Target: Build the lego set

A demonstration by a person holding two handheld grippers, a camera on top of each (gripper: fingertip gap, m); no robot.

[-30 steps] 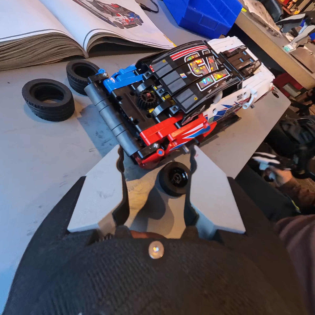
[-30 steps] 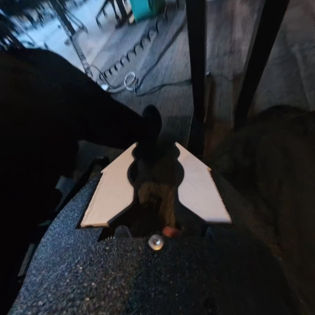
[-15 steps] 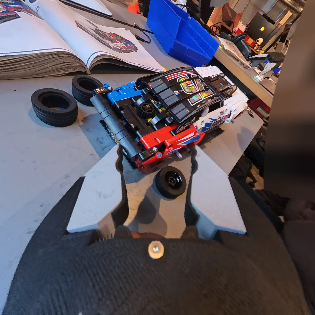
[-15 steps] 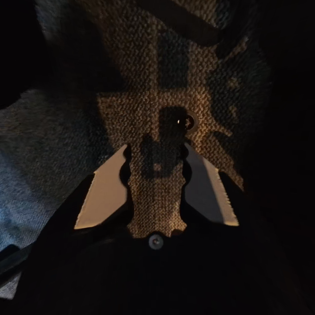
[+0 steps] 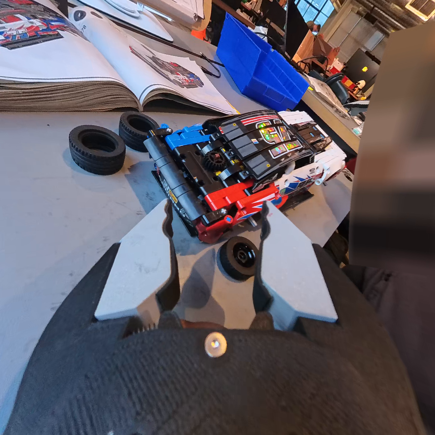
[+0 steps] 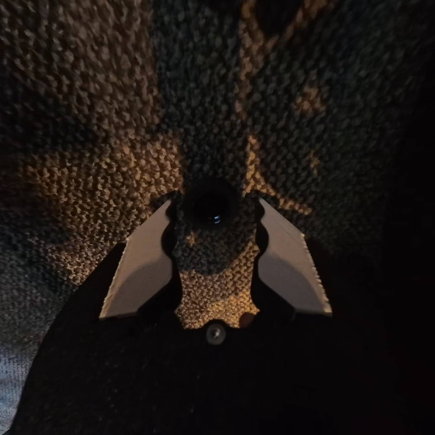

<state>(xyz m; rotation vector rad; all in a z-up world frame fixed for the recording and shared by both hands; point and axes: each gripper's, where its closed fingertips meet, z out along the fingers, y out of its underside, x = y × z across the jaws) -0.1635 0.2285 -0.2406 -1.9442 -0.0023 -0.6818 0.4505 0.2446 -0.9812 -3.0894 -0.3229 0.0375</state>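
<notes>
A black, red, blue and white Lego car point(image 5: 237, 164) lies on the grey table point(image 5: 58, 223) without wheels. A black wheel hub point(image 5: 240, 256) lies just in front of its red corner, between the fingers of my open left gripper point(image 5: 215, 209). Two loose black tyres point(image 5: 96, 148) point(image 5: 136, 131) lie to the car's left. My right gripper point(image 6: 213, 200) is open low over a dim carpet point(image 6: 94, 176), with a small dark round part point(image 6: 209, 204) lying between its fingertips.
An open instruction book point(image 5: 70, 70) lies at the back left. A blue bin point(image 5: 259, 73) stands behind the car. The table's right edge runs close beside the car. A person's dark clothing point(image 5: 400, 306) is at the right. About 95 cm separates my left fingertips from my right.
The left gripper pulled back and tilted up a little, so more of the room shows. The right gripper dropped closer to the carpet and the dark round part now lies between its fingertips.
</notes>
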